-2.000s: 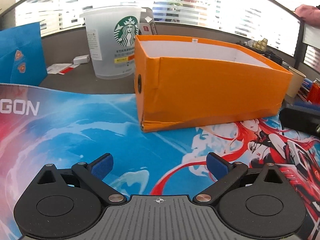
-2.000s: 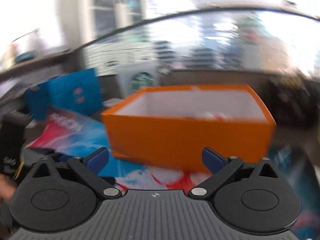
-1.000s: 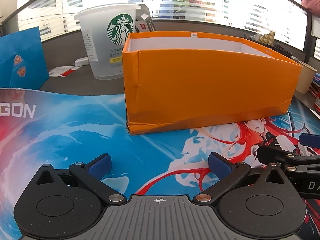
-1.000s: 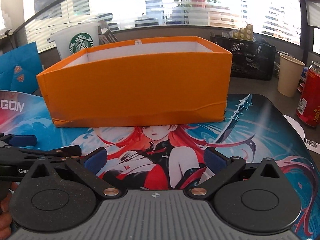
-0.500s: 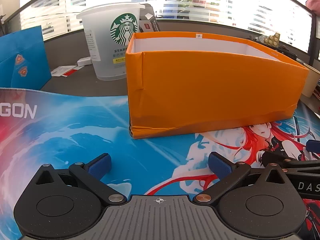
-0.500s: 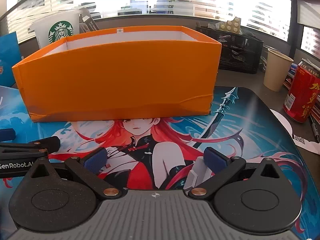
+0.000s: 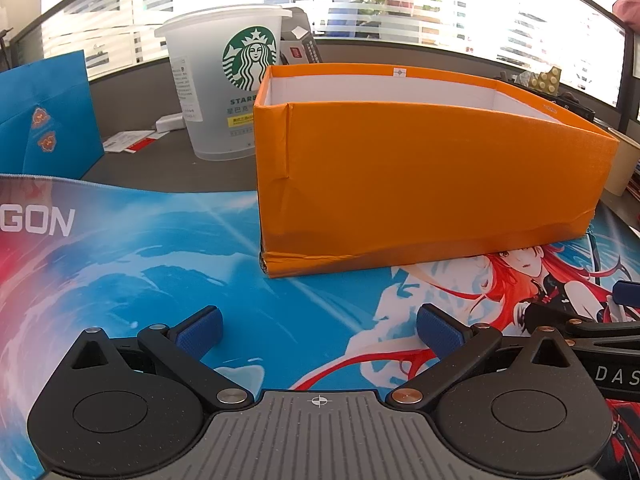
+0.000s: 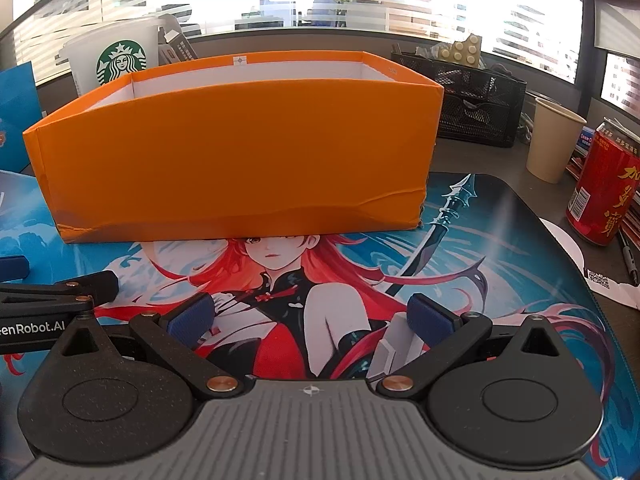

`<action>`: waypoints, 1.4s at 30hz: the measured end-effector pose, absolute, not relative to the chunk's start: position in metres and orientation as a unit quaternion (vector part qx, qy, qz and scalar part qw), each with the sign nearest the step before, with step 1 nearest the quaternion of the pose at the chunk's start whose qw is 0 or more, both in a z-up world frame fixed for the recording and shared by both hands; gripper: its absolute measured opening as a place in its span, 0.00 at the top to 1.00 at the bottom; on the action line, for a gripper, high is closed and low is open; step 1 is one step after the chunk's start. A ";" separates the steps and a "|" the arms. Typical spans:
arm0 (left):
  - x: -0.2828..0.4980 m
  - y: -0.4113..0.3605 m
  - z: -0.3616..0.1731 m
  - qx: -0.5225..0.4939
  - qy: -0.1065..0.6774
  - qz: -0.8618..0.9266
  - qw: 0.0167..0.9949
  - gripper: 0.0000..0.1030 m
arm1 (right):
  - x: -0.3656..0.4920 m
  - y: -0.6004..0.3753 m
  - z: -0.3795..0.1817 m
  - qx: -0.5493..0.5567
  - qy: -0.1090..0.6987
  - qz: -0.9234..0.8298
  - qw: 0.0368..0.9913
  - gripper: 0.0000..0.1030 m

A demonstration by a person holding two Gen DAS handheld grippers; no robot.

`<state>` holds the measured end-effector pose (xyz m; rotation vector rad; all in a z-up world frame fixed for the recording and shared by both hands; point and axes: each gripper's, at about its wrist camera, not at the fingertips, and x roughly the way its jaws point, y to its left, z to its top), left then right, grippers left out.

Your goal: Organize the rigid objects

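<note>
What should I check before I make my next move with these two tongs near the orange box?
1. Left tongs open and holding nothing: ok.
2. Right tongs open and holding nothing: ok.
3. Orange box upright on the printed desk mat, open at the top: ok.
4. What is inside the box: cannot tell, only its white inner walls show.
5. A rigid object to pick up within the tongs' view on the mat: not ok, none shows.
6. Nearby items apart from the box: Starbucks cup stands just behind its left corner, red can to its right: ok.
</note>
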<state>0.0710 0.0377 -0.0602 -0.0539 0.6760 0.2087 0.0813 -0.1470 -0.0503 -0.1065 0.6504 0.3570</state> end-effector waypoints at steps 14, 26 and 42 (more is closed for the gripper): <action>0.071 0.037 -0.060 -0.027 0.331 0.103 0.938 0.00 | 0.082 -0.147 -0.050 -0.052 0.317 0.174 0.931 0.00; 0.071 0.037 -0.060 -0.027 0.331 0.103 0.938 0.00 | 0.081 -0.147 -0.050 -0.052 0.317 0.174 0.931 0.00; 0.068 0.034 -0.059 -0.017 0.325 0.116 0.938 0.00 | 0.081 -0.148 -0.051 -0.051 0.319 0.170 0.931 0.00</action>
